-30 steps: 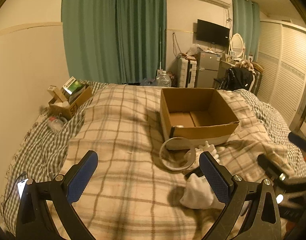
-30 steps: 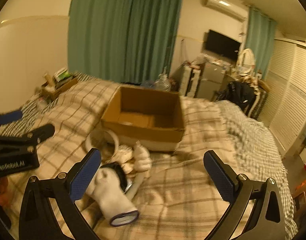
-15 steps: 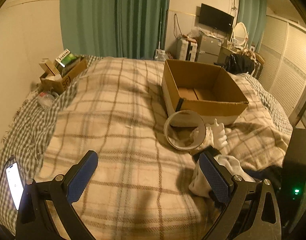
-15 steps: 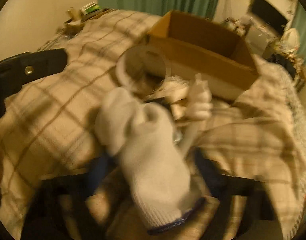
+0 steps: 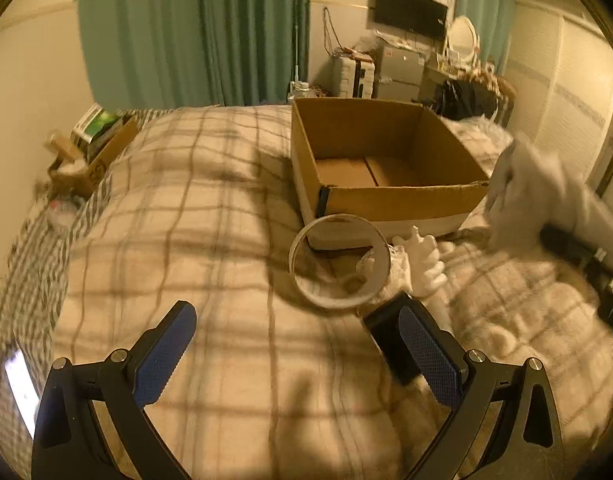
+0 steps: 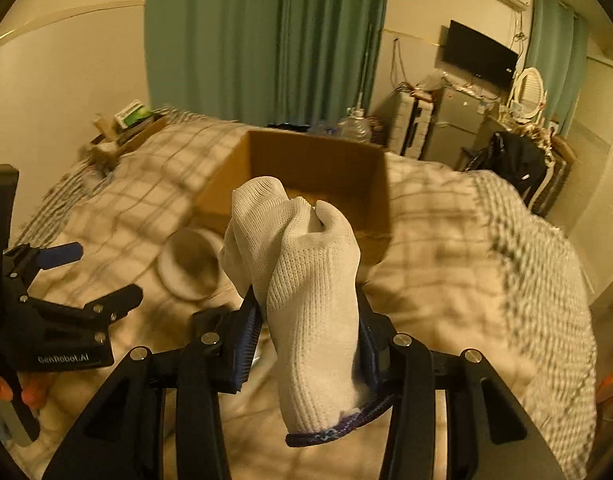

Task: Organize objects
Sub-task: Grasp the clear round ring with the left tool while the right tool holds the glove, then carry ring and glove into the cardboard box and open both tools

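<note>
Nothing lies in the cardboard box (image 5: pixel 386 168) yet, so most of the tidying is ahead: the white ring (image 5: pixel 338 262) and a second glove (image 5: pixel 424 262) lie on the blanket (image 5: pixel 186 240) beside it. My right gripper (image 6: pixel 306 332) is closing on the white knit glove (image 6: pixel 306 280) (lifted before the box). My left gripper (image 5: pixel 298 356) gapes wide, empty.

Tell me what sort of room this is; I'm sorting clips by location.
Most likely a bedroom: a bed with a plaid blanket fills the view, green curtains hang behind it, and a wall TV and wardrobe doors stand beyond.
</note>
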Tool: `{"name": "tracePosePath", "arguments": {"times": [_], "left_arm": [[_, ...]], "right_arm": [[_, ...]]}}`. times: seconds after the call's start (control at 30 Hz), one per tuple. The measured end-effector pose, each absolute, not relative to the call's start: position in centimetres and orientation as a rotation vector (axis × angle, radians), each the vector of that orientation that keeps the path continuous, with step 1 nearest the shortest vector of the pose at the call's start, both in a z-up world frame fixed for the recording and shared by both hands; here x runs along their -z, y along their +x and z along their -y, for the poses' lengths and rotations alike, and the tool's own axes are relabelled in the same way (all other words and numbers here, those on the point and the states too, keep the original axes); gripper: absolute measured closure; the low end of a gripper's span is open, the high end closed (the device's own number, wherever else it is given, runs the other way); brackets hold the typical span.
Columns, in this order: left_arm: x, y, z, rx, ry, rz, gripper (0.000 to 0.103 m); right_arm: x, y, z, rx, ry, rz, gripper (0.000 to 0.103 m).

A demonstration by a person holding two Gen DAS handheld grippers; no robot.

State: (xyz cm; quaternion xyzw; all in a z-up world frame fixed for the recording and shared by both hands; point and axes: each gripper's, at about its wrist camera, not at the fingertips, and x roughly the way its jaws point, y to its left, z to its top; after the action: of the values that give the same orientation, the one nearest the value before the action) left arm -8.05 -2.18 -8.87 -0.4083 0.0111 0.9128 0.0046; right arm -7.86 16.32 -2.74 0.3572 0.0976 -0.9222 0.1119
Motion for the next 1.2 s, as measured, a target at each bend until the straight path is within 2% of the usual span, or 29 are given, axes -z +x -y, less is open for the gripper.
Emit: {"name": "tracePosePath", "arguments": {"times": [0.13,0.3,0.33,0.37,0.4,0.43,0.57,0.7,0.73,1.2], "left_arm": [[10.2,-10.8,1.8,-2.838,-1.341,-0.096,0.000],[12.7,-14.8,2.6,-2.774,-1.441,0.015,0.002],[13.3,-15.5,2.6,-2.764,-1.469,0.028,0.014],[13.8,-16.0,2.7,-2.746,-1.488,0.040,0.038],[14.4,-16.4,2.6,-2.703,-1.515,0.052,0.049],[14.8,-16.6,2.6,-2.674,-1.532,0.060,0.068],[14.6,-15.9,2.9,-2.675,-1.509,0.086,0.091],[13.3,-14.3,2.4,-2.733,-1.443,0.050,0.096],[12.8,-13.7,2.2,-2.745,-1.419,0.040,0.100],[3.3,-7.8,2.1,-2.767,-1.261,0.114,0.100]], "right_arm": [[3.1,-10.1,-16.8,2.706,1.048,-0.280,0.061],[4.7,-11.5,-17.2,2.659,1.064,-0.237,0.060],[5.2,-11.7,-17.1,2.654,1.074,-0.235,0.060],[5.7,-11.7,-17.1,2.647,1.088,-0.238,0.060],[6.0,-11.8,-17.1,2.639,1.097,-0.244,0.060],[6.1,-11.8,-17.2,2.634,1.101,-0.242,0.060],[5.9,-11.5,-18.0,2.650,1.094,-0.213,0.060],[5.3,-10.7,-18.1,2.674,1.085,-0.228,0.060],[5.0,-10.3,-18.1,2.684,1.077,-0.228,0.060],[-4.9,-5.5,-17.8,2.795,0.855,-0.282,0.060]]}}
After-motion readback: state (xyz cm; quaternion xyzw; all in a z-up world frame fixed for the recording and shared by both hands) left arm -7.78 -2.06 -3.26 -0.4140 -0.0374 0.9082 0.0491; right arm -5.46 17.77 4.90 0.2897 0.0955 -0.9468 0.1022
